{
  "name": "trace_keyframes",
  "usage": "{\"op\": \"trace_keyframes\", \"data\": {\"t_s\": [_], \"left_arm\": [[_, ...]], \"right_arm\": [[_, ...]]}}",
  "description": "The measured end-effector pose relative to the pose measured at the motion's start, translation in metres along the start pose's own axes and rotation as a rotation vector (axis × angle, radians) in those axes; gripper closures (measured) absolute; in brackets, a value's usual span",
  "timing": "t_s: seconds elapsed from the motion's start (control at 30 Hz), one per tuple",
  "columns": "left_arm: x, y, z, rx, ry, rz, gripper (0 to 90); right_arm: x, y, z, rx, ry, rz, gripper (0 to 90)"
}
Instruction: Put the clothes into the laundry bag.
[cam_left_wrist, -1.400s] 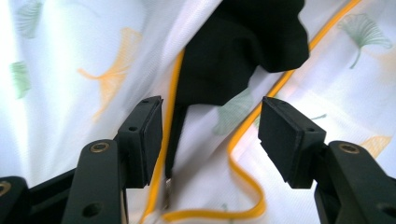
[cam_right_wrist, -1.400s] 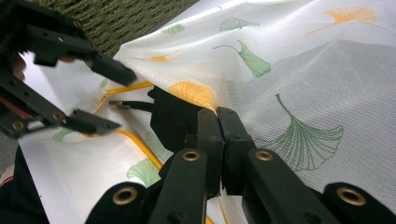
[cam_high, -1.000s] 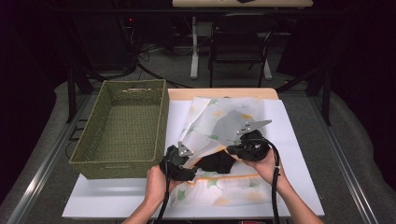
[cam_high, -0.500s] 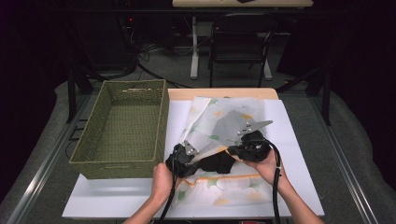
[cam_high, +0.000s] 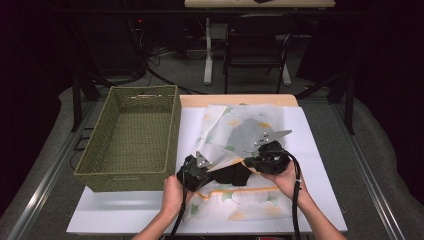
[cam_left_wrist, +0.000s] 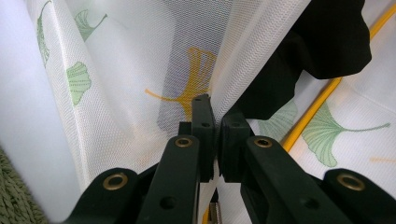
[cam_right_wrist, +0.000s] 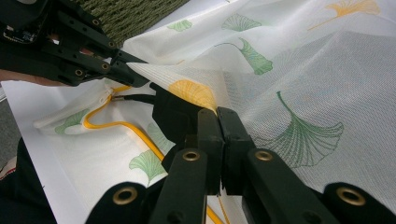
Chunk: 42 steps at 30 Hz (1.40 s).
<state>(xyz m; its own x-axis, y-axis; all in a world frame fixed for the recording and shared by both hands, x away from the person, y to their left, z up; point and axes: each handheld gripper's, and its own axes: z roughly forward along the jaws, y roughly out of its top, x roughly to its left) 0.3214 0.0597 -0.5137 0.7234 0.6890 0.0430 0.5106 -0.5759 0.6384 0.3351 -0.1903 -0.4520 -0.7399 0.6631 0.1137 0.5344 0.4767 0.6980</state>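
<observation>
A white mesh bag printed with green and yellow leaves lies on the white board, its mouth edged by a yellow zip. A black garment sits in that mouth, between the two hands. My left gripper has just been closing its jaws and now pinches the bag's upper mesh layer beside the black garment. My right gripper is shut on the mesh at the opposite side of the mouth, right by the black garment. The left gripper faces it across the opening.
A woven green basket stands to the left of the bag, touching the board's left part. The white board has bare room at its front left and right edges. A chair and table legs stand beyond the table.
The left gripper has edged up toward the bag's mouth and its jaws have come together on the mesh. The right hand and its gripper have kept still.
</observation>
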Motion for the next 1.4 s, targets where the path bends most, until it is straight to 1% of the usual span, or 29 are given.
{"op": "trace_keyframes", "data": {"t_s": [0.67, 1.07, 1.2, 1.27, 1.4], "left_arm": [[0.000, -0.002, -0.009, -0.012, -0.027, 0.003, 87.8], [-0.003, -0.004, -0.012, 0.000, -0.050, 0.014, 87.9], [-0.005, -0.006, -0.013, 0.008, -0.059, 0.027, 87.8], [-0.005, -0.006, -0.014, 0.009, -0.057, 0.032, 87.8], [-0.006, -0.006, -0.014, 0.009, -0.063, 0.032, 87.8]], "right_arm": [[0.000, -0.004, -0.002, 0.005, 0.003, 0.005, 89.1], [0.001, -0.009, -0.001, 0.018, 0.011, 0.003, 89.1], [0.002, -0.012, -0.001, 0.027, 0.014, 0.003, 89.0], [0.002, -0.014, -0.001, 0.031, 0.015, -0.002, 89.0], [0.003, -0.016, -0.002, 0.039, 0.017, 0.005, 89.0]]}}
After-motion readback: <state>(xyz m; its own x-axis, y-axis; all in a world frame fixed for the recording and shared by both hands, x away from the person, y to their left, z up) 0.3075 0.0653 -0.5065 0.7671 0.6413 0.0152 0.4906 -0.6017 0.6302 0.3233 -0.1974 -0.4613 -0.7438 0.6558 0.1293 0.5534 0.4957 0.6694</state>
